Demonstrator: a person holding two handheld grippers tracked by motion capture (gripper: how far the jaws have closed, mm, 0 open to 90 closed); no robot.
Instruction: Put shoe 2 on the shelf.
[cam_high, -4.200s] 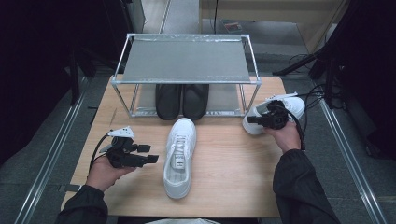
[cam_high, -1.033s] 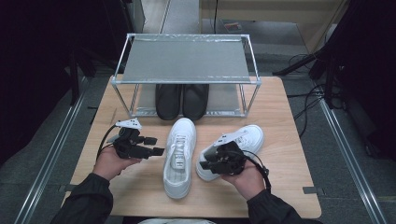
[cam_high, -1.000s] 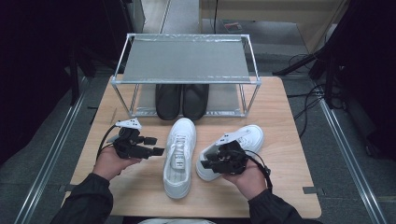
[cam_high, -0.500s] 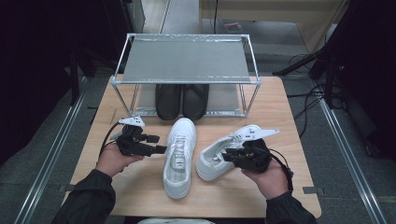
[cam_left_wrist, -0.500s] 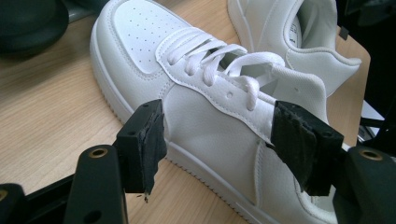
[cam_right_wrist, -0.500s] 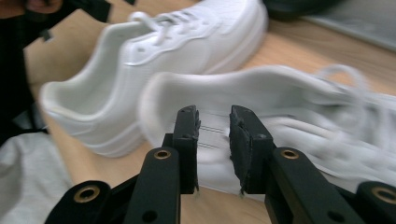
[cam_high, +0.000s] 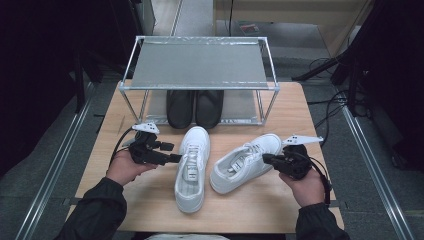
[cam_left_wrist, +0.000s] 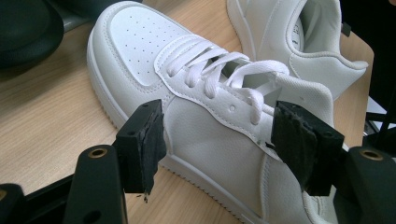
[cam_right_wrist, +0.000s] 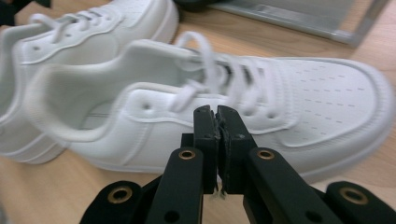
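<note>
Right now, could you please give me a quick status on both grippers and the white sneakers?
Left gripper open around left white lace-up sneaker. Right gripper shut, empty, beside angled right white sneaker. Nothing in the way.

Even overhead light on the pale wooden tabletop (cam_high: 125, 200); surroundings past its edges fall into darkness. Soft short shadows. White leather lace-up sneaker (cam_right_wrist: 261, 107) slightly motion-blurred in right gripper view; left gripper view sharp, no glare.

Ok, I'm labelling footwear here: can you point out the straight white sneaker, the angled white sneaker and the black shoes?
straight white sneaker (cam_high: 196, 145): high view, on its toe.
angled white sneaker (cam_high: 267, 144): high view, on its toe.
black shoes (cam_high: 195, 105): high view, where the pair meets, under the rack.
</note>
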